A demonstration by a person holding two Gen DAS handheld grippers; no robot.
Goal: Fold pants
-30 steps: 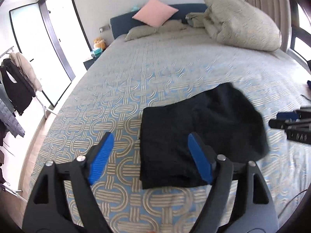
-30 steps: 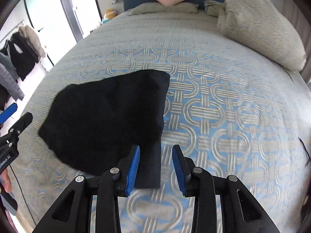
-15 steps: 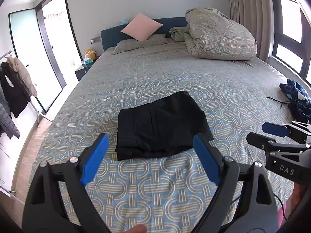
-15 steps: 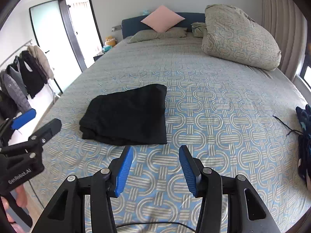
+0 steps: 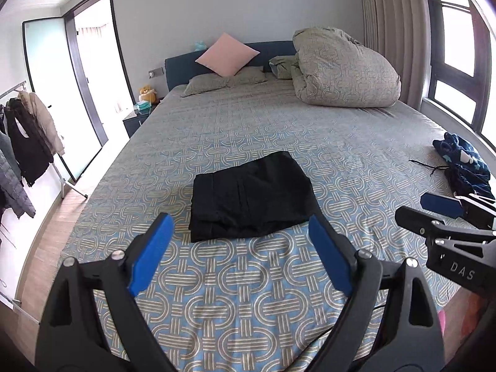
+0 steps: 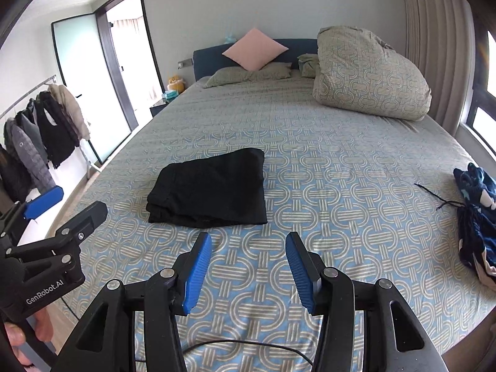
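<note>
The pants now lie folded on the bed. Both the left gripper and the right gripper, empty, jaws apart, have withdrawn; folding appears complete.

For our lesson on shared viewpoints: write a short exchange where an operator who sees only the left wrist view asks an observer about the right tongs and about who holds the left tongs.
Operator: Is anything caught in the right tongs?
Observer: No. The right tongs stand open over the bare bedspread, short of the folded black pants.
Operator: Can you see what is holding my left tongs?
Observer: Yes. A hand shows at the lower left, below the left tongs.
</note>
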